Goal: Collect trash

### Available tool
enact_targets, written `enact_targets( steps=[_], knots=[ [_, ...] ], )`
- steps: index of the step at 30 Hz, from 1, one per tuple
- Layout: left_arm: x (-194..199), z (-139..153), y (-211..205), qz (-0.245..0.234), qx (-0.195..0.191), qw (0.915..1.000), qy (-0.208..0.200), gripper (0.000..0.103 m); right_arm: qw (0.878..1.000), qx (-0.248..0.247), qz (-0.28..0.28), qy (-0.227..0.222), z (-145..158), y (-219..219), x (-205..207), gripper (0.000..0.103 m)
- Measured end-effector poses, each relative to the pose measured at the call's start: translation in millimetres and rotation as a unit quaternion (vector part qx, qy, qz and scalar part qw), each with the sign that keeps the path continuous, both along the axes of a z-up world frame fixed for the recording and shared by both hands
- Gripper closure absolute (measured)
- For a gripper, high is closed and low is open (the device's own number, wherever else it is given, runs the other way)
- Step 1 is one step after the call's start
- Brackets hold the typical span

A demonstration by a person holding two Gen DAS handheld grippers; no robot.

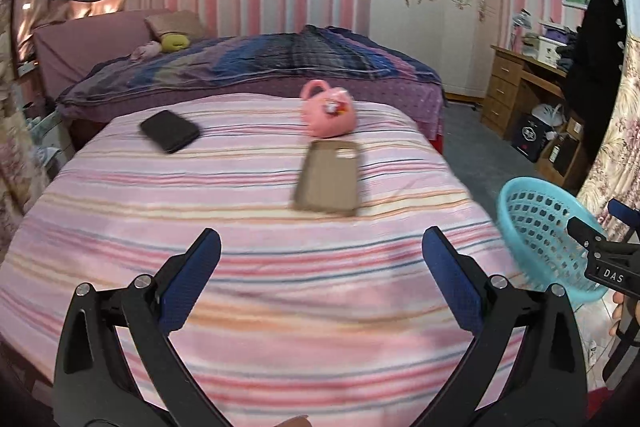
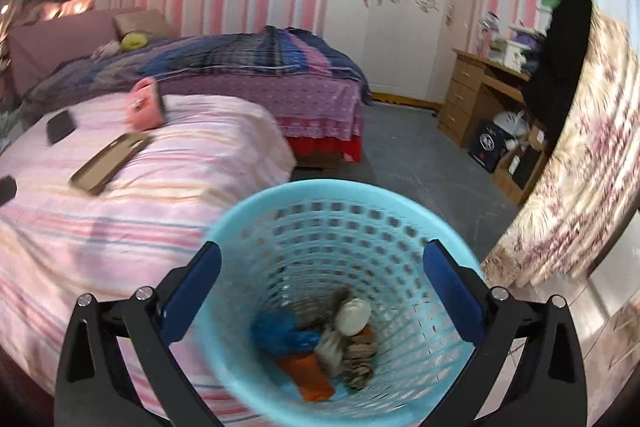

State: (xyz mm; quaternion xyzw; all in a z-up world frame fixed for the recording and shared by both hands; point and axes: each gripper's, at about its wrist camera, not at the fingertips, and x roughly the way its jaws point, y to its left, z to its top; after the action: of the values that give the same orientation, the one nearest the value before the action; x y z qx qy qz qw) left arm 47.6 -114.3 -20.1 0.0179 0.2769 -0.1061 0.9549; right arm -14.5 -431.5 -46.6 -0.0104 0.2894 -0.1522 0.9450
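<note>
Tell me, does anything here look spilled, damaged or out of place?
Nothing stands out. The trash sits inside the blue basket, none spilled beside it. The pink purse, phone case and black phone lie on the striped bed.

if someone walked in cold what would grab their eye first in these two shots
The turquoise basket fills the lower middle of the right wrist view, with mixed trash heaped at its bottom and the open right gripper hanging above it. Next comes the pink striped bedspread, carrying a pink toy purse, a tan phone case just in front of it and a black wallet off to the left.
</note>
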Motion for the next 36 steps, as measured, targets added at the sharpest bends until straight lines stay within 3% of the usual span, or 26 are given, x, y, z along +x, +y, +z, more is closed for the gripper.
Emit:
enact_targets(
  steps=[11, 19, 36],
  knots=[
    [-43.5, -1.2, 65.8, 0.031, -0.023, 0.9992, -0.008, 0.006, 0.996, 0.057, 0.052, -0.035, 15.9, 79.0, -41.9, 0.004],
    [-64.2, 3.1, 77.6, 0.032, -0.01, 0.9984, -0.045, 0.006, 0.996, 0.033, 0.061, -0.051, 22.0, 130.2, -58.8, 0.004],
    [-75.4, 13.3, 79.8, 0.023, -0.012, 0.9961, -0.085, 0.006, 0.995, -0.002, 0.061, -0.082, 41.6, 159.0, -69.9, 0.004]
  ],
)
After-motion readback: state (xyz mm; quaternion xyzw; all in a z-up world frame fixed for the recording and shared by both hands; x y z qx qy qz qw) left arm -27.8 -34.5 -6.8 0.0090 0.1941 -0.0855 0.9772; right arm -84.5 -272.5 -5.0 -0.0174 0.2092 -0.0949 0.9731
